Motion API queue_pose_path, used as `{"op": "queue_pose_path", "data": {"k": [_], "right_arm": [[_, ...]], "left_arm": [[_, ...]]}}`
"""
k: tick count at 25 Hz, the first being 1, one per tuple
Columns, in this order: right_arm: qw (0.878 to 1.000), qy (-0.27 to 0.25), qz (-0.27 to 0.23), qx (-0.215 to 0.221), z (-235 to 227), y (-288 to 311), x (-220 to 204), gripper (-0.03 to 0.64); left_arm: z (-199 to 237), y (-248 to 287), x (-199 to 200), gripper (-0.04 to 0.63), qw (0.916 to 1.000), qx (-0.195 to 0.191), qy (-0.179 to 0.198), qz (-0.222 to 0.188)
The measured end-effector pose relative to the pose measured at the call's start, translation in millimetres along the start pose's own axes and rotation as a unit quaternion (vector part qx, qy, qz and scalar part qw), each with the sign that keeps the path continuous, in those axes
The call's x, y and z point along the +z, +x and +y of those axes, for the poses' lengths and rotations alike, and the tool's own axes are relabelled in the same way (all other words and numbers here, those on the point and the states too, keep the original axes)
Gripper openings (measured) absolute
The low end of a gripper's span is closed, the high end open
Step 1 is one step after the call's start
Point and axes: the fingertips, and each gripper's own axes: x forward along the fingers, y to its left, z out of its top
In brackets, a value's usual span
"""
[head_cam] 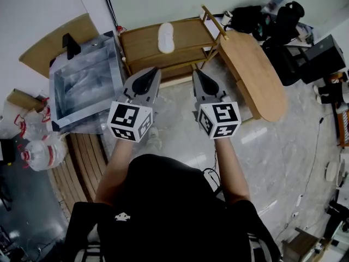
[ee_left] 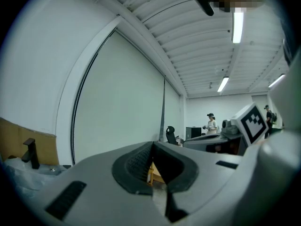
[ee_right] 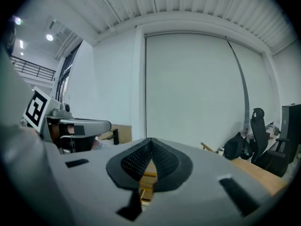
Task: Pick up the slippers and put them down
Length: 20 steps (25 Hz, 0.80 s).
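Holding the left hand-held gripper (head_cam: 150,74) and the right hand-held gripper (head_cam: 198,76) side by side at mid-frame, we have both sets of jaws closed on nothing. The white slipper (head_cam: 166,37), possibly a stacked pair, lies on the wooden rack (head_cam: 142,42) at upper centre, well apart from them. Reaching in with jaws shut would, we judge, only shove it off the back. An oval wooden board (head_cam: 256,78) crowds the rack's right side and a clear bin (head_cam: 115,64) crowds its left.
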Motion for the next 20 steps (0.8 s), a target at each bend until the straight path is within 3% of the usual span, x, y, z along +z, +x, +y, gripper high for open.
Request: {"op": "queue_pose_path", "data": {"k": [8, 20], "right_arm": [[1.000, -0.005, 0.010, -0.009, -15.3, 93.9, 16.8, -0.002], [0.999, 0.001, 0.042, -0.026, -30.2, 197.9, 1.1, -0.002]], "left_arm": [[76.3, 58.6, 7.8, 0.006, 0.9999, -0.011, -0.010, 0.005], [164.7, 123.2, -13.8, 0.006, 0.9990, -0.024, -0.029, 0.024]]}}
